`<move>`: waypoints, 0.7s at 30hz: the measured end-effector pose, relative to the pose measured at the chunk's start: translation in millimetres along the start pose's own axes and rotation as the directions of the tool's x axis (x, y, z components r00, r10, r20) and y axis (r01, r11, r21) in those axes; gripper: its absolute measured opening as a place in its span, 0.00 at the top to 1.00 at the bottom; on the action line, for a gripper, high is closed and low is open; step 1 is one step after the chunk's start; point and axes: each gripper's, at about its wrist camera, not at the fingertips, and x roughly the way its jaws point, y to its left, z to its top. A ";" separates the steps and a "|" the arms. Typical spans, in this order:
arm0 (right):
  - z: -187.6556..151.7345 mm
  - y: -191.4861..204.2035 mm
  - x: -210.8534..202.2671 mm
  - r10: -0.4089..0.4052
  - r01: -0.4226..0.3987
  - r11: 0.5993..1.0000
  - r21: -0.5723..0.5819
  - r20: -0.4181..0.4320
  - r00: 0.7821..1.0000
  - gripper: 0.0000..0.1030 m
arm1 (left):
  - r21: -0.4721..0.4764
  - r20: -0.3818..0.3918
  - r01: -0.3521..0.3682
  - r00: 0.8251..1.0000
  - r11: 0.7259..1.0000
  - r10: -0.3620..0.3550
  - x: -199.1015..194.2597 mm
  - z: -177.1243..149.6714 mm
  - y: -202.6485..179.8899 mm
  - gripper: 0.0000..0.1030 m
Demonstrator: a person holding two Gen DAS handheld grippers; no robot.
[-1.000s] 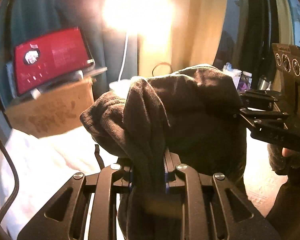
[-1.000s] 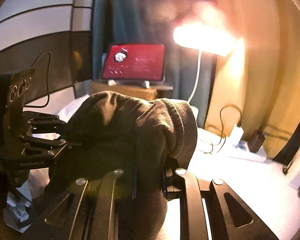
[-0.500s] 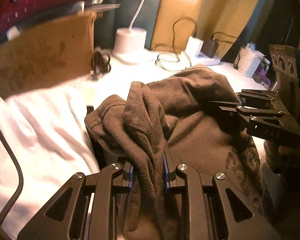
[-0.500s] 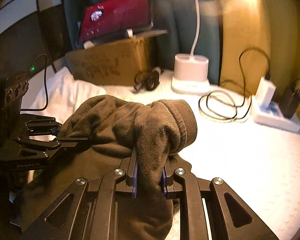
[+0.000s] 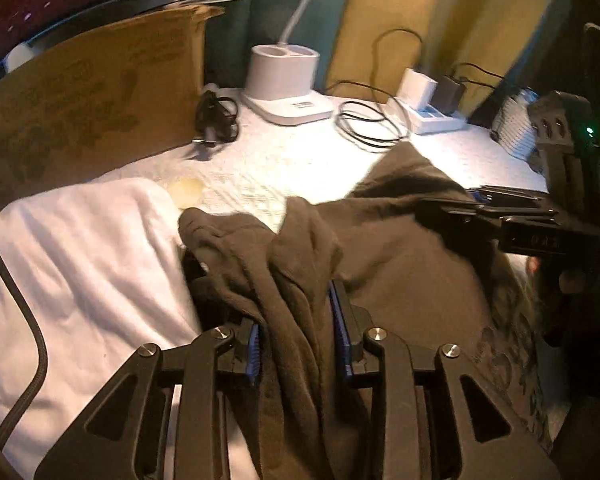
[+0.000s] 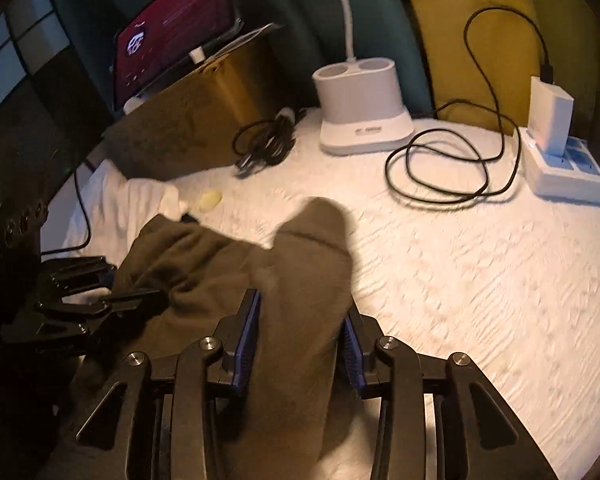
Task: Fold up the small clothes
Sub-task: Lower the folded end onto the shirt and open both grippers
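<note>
Brown cloth, 1 small garment (image 5: 400, 264), lies crumpled on the white bedding (image 6: 460, 264), with a faded pale print along one edge that is too blurred to read. 2 tools work it: the left hand-held gripper (image 5: 298, 320) has a bunched fold between its opening jaws, and the right hand-held gripper (image 6: 300, 320) has another fold between its jaws, also opening. Behind stand 1 white lamp base (image 6: 362, 108), 1 cardboard box (image 5: 88, 96) and 1 red screen (image 6: 172, 40); their lettering is illegible.

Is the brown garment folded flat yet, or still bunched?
Still bunched. The brown garment lies in loose ridges on the white bedding, one hump rising between the opening right gripper fingers. No flat fold shows.
</note>
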 end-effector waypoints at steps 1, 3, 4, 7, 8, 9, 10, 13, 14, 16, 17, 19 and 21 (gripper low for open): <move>0.8 -2.6 -0.1 -0.006 0.006 1.000 0.006 0.009 1.000 0.61 | -0.007 0.002 -0.008 1.000 1.000 0.008 1.3 -0.4 2.4 0.69; 2.3 -6.3 2.7 -0.026 0.026 1.000 -0.004 0.018 1.000 0.61 | -0.021 -0.016 -0.022 1.000 1.000 0.022 6.8 -0.7 6.5 0.69; 1.7 -8.0 6.2 -0.056 0.056 0.998 -0.018 0.012 0.998 0.61 | -0.022 -0.019 -0.024 1.000 0.999 0.023 7.3 -0.9 6.7 0.69; -2.0 -16.2 10.7 -0.102 0.102 0.995 -0.007 0.006 0.995 0.60 | -0.002 -0.012 -0.055 0.998 0.999 0.055 4.6 -1.0 2.0 0.67; -3.1 -16.0 9.2 -0.113 0.113 0.994 -0.009 0.011 0.994 0.59 | 0.003 -0.010 -0.065 0.998 0.998 0.065 3.6 -1.1 0.8 0.67; -3.8 -15.0 7.5 -0.131 0.131 0.991 -0.017 0.016 0.991 0.56 | 0.008 -0.006 -0.078 0.997 0.997 0.078 1.4 -1.6 -0.1 0.67; -4.6 -14.1 5.5 -0.152 0.152 0.988 -0.025 0.023 0.988 0.54 | 0.011 -0.004 -0.087 0.996 0.996 0.087 1.0 -0.9 -1.2 0.67; -7.1 -12.4 -2.2 -0.194 0.196 0.980 -0.043 0.042 0.980 0.53 | 0.014 0.005 -0.112 0.994 0.994 0.112 -4.0 -1.1 -3.2 0.66; -8.9 -11.9 -6.3 -0.210 0.213 0.976 -0.050 0.048 0.976 0.53 | 0.014 0.008 -0.120 0.993 0.993 0.120 -6.1 -1.2 -3.6 0.66; -11.8 -12.0 -11.0 -0.228 0.231 0.971 -0.060 0.053 0.972 0.53 | 0.010 0.013 -0.132 0.991 0.991 0.132 -10.5 -1.6 -4.1 0.66; -13.6 -12.0 -14.6 -0.239 0.243 0.968 -0.064 0.057 0.969 0.53 | 0.006 0.011 -0.142 0.990 0.990 0.142 -12.5 -1.7 -4.7 0.66; -17.6 -12.7 -20.9 -0.251 0.255 0.965 -0.067 0.058 0.966 0.53 | 0.000 0.020 -0.158 0.987 0.987 0.158 -18.7 -2.4 -5.6 0.67; -21.7 -13.5 -27.8 -0.265 0.269 0.961 -0.068 0.059 0.962 0.53 | -0.008 0.037 -0.180 0.983 0.984 0.180 -27.8 -3.6 -6.4 0.66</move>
